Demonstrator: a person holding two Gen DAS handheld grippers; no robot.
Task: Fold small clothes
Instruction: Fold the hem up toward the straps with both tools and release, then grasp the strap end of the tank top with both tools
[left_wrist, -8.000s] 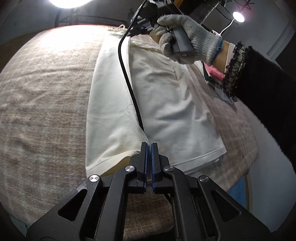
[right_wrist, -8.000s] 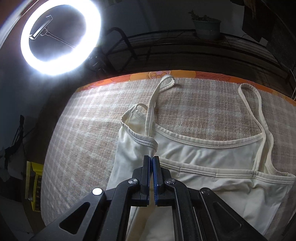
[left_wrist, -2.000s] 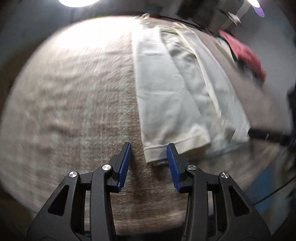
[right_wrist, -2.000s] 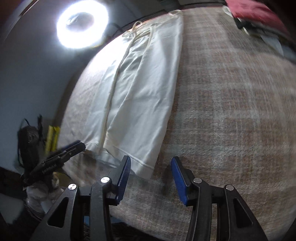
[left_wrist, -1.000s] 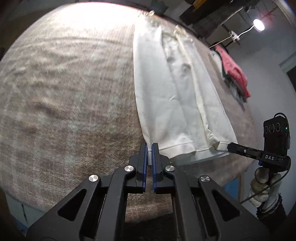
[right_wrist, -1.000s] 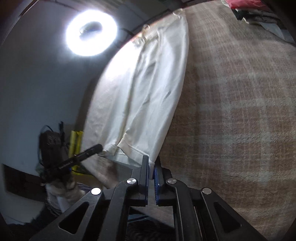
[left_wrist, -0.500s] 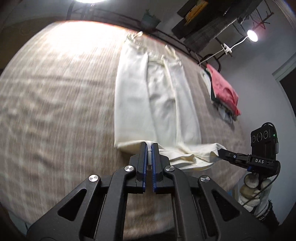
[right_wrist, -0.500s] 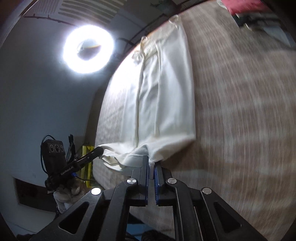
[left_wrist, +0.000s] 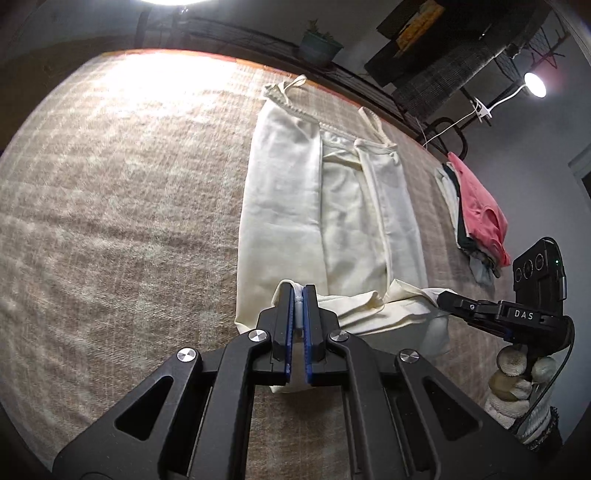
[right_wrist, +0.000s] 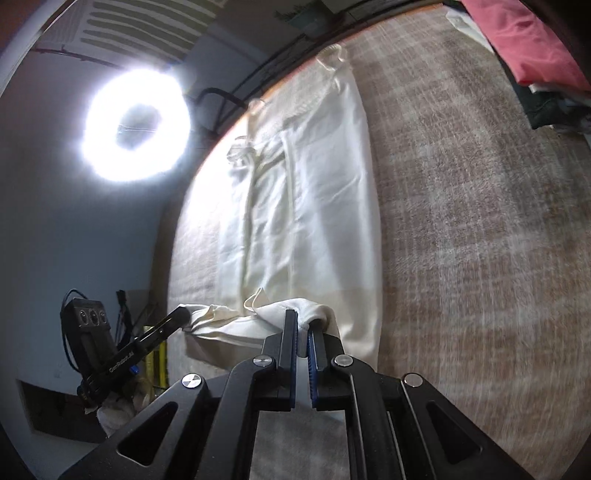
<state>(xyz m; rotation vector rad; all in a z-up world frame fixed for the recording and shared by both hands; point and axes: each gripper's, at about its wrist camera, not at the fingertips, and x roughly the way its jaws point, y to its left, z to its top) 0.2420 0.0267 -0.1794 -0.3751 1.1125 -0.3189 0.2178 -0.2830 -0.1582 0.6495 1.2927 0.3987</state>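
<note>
Closest to me, the left gripper (left_wrist: 298, 295) has its blue-padded jaws clamped tight on the near hem corner of the cream camisole (left_wrist: 332, 206), a sliver of pale cloth pinched between the pads. The right gripper (right_wrist: 302, 325) is closed the same way on the other hem corner, the fabric bunching up over its tips. Between the two, the lifted hem hangs in a loose, creased band, raised off the plaid tablecloth (left_wrist: 122, 192) and doubled back over the lower part of the garment. In the left wrist view a gloved hand (left_wrist: 517, 373) grips the handle of the right tool at the table's edge. Beyond the hem the camisole lies flat and lengthwise on the cloth, already folded into a long narrow strip with both sides turned in along the middle. At its far end the thin straps (left_wrist: 286, 88) rest near the table's orange border. Off to the right sits a stack of folded clothes (left_wrist: 476, 206) with a pink piece on top, well apart from the camisole. Farther back a ring light (right_wrist: 135, 127) glares, and a potted plant (left_wrist: 319, 46) stands on a dark rail.
</note>
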